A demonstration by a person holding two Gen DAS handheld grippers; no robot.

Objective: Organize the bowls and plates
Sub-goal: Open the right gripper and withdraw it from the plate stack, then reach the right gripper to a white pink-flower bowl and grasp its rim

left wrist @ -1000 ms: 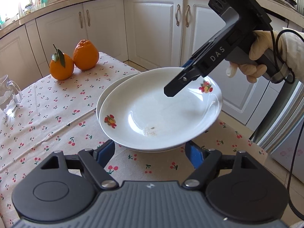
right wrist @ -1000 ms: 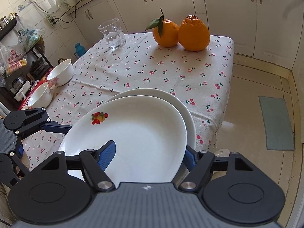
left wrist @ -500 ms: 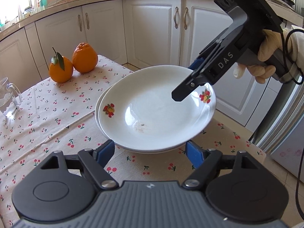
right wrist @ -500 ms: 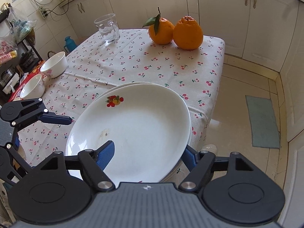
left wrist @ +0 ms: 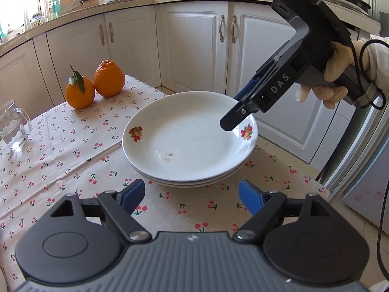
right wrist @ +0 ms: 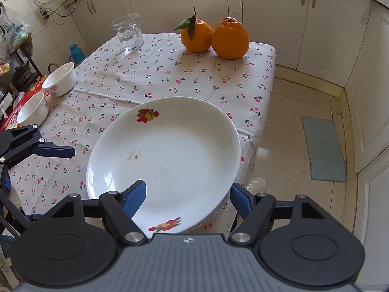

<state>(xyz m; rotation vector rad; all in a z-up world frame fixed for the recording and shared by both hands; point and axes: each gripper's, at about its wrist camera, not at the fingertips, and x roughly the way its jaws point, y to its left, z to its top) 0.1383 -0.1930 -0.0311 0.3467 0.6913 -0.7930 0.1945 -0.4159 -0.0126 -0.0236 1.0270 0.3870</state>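
Observation:
A white plate with fruit prints (left wrist: 187, 138) lies stacked on a second white plate (left wrist: 194, 183) near the table's corner; the top plate also shows in the right wrist view (right wrist: 170, 155). My right gripper (right wrist: 188, 196) is open, its jaws either side of the stack's near rim, one finger (left wrist: 234, 119) over the plate. My left gripper (left wrist: 192, 194) is open and empty, just short of the stack. Two white bowls, one (right wrist: 59, 79) behind the other (right wrist: 32, 109), sit at the table's far left edge.
Two oranges, one with a leaf (left wrist: 79, 92) and one plain (left wrist: 109, 79), and a glass mug (left wrist: 13, 127) stand on the cherry-print tablecloth (left wrist: 73, 150). White cabinets (left wrist: 194, 48) lie behind. The floor drops off past the table's edge, with a green mat (right wrist: 323, 148).
The top plate came down from a tilted hold and now lies flat, centred on the lower plate. My right gripper opened around its rim. My left gripper backed off slightly.

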